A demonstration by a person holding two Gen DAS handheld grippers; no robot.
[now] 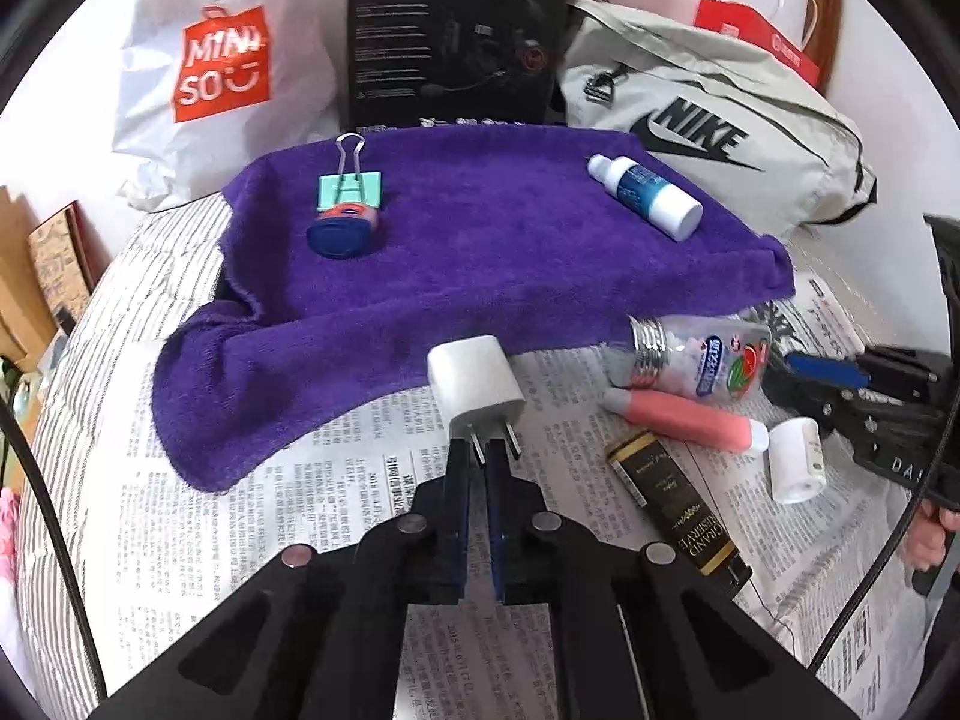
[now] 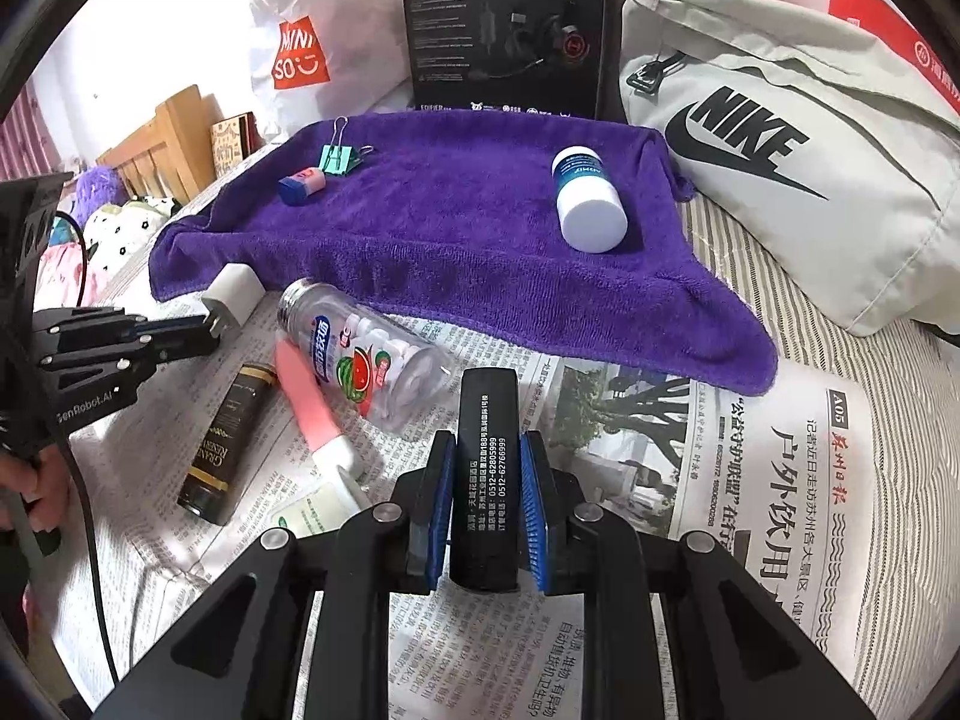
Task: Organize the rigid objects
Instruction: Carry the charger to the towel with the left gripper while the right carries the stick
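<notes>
NIKE bag [image 1: 720, 138], MINISO bag [image 1: 222, 66], GRAND RESERVE tube [image 1: 678, 504]

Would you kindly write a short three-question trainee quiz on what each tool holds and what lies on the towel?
1. True or false: the left tool grips the white charger by its prongs.
2. What does the right tool hold?
A) black bar
B) pink tube
C) candy bottle
3. Fill in: the binder clip lies on the ____ towel.

Key:
1. True
2. A, the black bar
3. Purple
</notes>
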